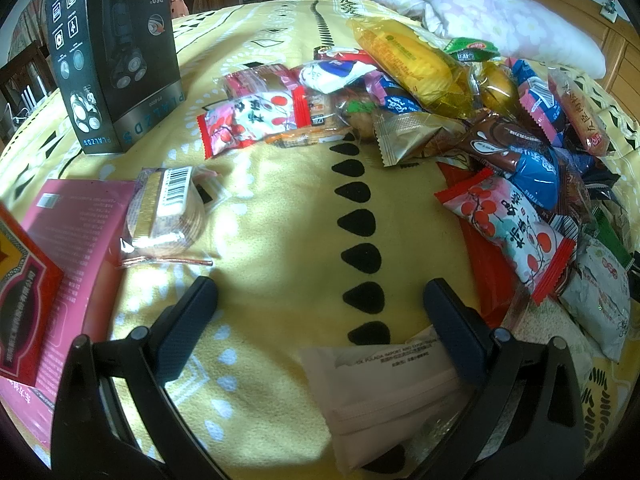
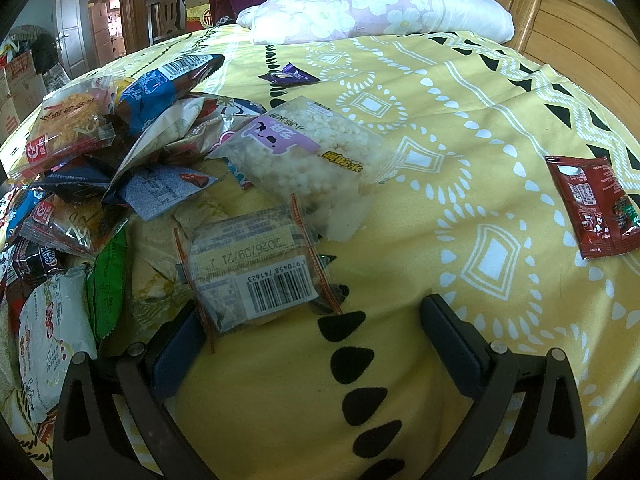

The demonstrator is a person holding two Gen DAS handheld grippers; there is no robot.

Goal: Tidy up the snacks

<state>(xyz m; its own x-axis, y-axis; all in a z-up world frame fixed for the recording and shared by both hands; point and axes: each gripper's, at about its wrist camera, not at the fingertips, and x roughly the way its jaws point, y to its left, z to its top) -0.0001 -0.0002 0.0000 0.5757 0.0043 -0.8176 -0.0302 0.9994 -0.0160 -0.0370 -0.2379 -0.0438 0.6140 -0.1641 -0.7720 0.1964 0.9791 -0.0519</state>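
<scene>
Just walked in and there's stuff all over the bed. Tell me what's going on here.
A person is sorting snacks on a yellow patterned bedspread, holding a gripper in each hand. Both the left gripper and the right gripper hover with jaws open, holding nothing. A big heap of wrapped snacks lies unsorted. A few lie apart: a clear puffed-rice pack, a barcoded packet near the right gripper, a dark red sachet, and a clear-wrapped packet beside a pink box.

A bed (image 2: 460, 128) under a yellow patterned cover fills the room, a floral pillow (image 2: 372, 4) lying against its wooden headboard (image 2: 568, 20), with a wooden chair (image 2: 164, 12) and a door (image 2: 70, 32) beyond.
</scene>
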